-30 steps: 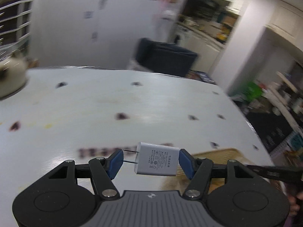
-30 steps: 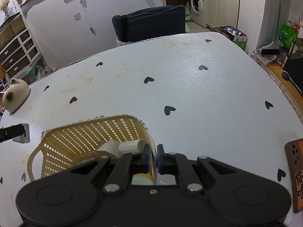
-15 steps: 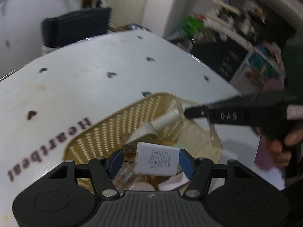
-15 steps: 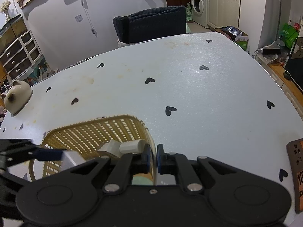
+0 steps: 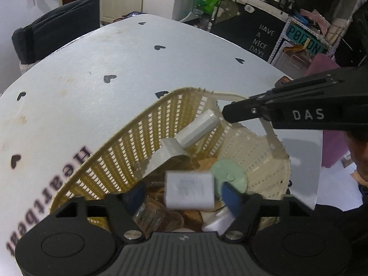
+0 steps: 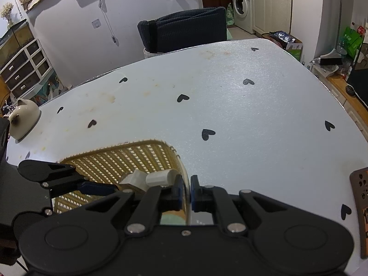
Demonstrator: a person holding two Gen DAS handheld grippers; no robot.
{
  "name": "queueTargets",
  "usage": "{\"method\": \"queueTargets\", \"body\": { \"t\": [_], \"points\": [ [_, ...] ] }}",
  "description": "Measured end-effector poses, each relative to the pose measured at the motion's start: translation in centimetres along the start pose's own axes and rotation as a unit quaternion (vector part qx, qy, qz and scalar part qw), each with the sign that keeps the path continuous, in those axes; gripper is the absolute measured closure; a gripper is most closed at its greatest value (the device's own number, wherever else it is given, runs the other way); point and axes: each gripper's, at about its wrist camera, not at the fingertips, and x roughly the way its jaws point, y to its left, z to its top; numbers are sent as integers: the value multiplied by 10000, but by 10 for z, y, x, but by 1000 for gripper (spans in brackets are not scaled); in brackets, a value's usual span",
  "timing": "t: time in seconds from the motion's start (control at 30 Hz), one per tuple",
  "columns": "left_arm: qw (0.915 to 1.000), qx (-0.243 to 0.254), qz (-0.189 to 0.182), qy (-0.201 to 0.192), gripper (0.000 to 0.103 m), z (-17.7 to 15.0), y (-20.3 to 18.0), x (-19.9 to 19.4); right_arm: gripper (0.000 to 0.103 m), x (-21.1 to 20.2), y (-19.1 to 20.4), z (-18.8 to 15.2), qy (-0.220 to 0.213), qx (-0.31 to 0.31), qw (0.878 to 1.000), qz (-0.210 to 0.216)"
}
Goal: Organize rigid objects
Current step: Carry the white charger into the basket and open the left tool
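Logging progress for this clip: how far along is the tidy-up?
Done: basket already holds a grey plug, a green disc and other pieces. In hand: right gripper is shut on the basket rim; white charger hangs blurred between the pads of the open left gripper, touching neither, over the basket. Left: charger to settle; a cat figurine and a brown device sit on the table, maybe unrelated.

The wide stretch of the table [image 6: 241, 105] beyond and to the right of the basket [image 6: 128, 158] is left bare. The mouth of the basket is crowded: it is overhung by the opened left gripper [image 5: 184, 195], beneath which a blurred white charger [image 5: 189, 192] is seen, not pinched by the pads. The right-hand rim is clamped by the right gripper [image 6: 186, 189]. Inside, room is taken by a grey angled part [image 5: 184, 142] and a green disc [image 5: 230, 174]. The far left table edge is occupied by a cat-shaped ceramic piece [image 6: 23, 119].
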Motion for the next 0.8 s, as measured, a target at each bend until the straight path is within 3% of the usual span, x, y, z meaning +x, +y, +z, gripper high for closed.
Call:
{"method": "queueTargets", "body": {
  "t": [0.67,0.8],
  "points": [
    [9992,-313,-67,-227,12,-7,-3,-33,96,0,1,0,13,-9,10000,11],
    [9986,-363,-36,-391,9,-10,-6,-48,83,-1,1,-1,8,5,10000,-89]
  ]
}}
